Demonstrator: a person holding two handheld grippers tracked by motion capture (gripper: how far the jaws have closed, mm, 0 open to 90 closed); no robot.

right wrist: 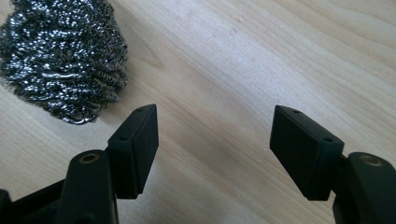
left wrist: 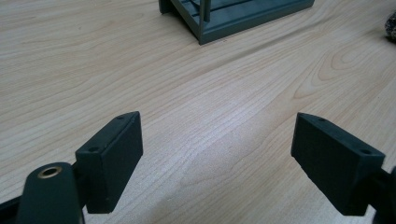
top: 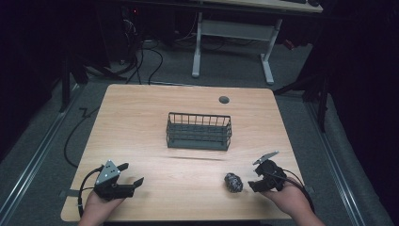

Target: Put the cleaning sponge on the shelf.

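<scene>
Below, pale wooden table (top: 141, 122), grey carpet (top: 226, 70).

We held the left gripper (top: 131, 174) at near left and the right gripper (top: 257, 177) at near right, both low, jaws spread wide and empty.

Steel scourer (right wrist: 63, 60): cut off by the right gripper view's top and left edges at 10 o'clock. Wire basket (left wrist: 233, 16): only a near corner inside the left gripper view's top edge at 12 o'clock. Basket interior too small to resolve.
</scene>
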